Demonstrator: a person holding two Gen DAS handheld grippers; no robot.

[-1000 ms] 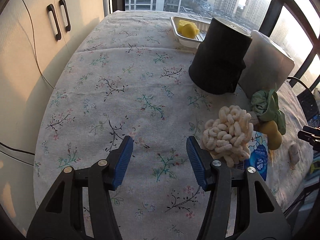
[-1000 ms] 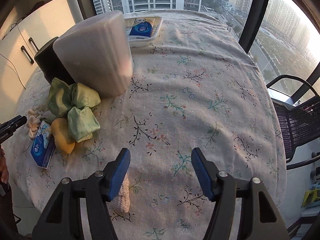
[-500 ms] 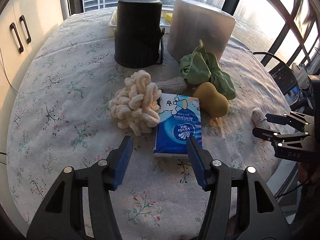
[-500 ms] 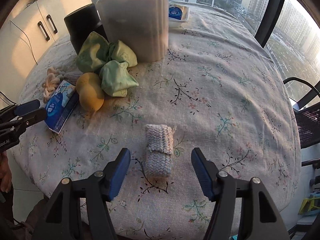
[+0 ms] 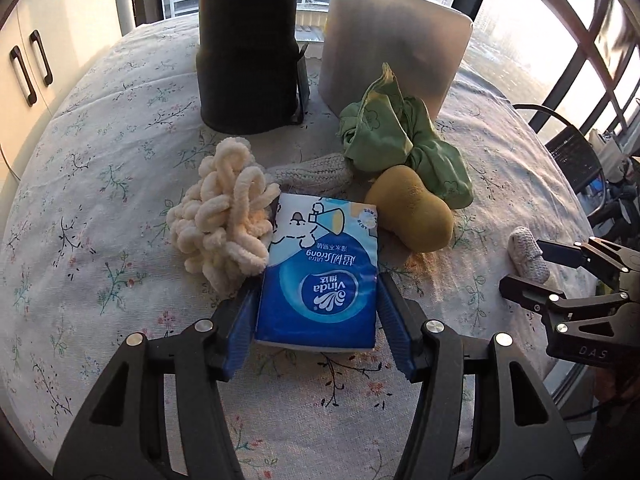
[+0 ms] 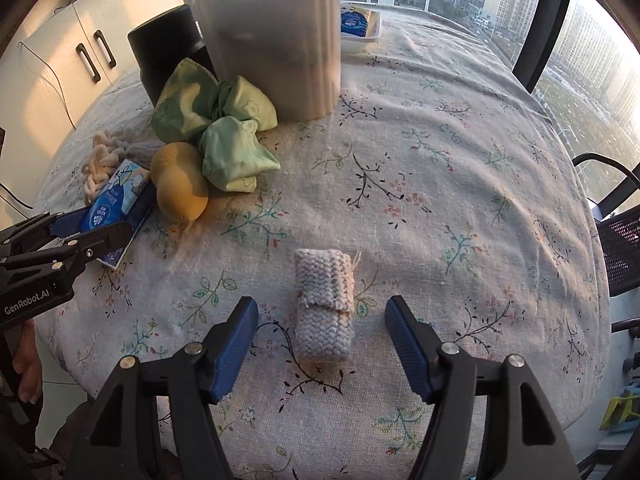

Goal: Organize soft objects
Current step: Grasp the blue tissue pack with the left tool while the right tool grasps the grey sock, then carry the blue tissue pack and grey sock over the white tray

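Note:
A blue tissue pack (image 5: pixel 320 276) lies on the floral tablecloth between the open fingers of my left gripper (image 5: pixel 318 320); the pads stand at its two sides. Beside it are a cream yarn bundle (image 5: pixel 224 224), a yellow gourd-shaped sponge (image 5: pixel 412 212), a green cloth (image 5: pixel 400 148) and a grey knitted piece (image 5: pixel 312 174). In the right wrist view a folded grey knitted cloth (image 6: pixel 324 304) lies between the open fingers of my right gripper (image 6: pixel 322 336), not touched. The tissue pack (image 6: pixel 116 204) and left gripper (image 6: pixel 88 232) show at the left there.
An upturned black bin (image 5: pixel 250 52) and an upturned translucent grey bin (image 5: pixel 394 44) stand behind the pile. A white tray (image 6: pixel 360 28) with a blue pack sits at the far end. Cabinet doors (image 5: pixel 28 64) are on the left, a black chair (image 6: pixel 616 232) at the right table edge.
My left gripper has swung right and moved forward until its fingers straddle the tissue pack. My right gripper has drawn closer over the folded knitted cloth.

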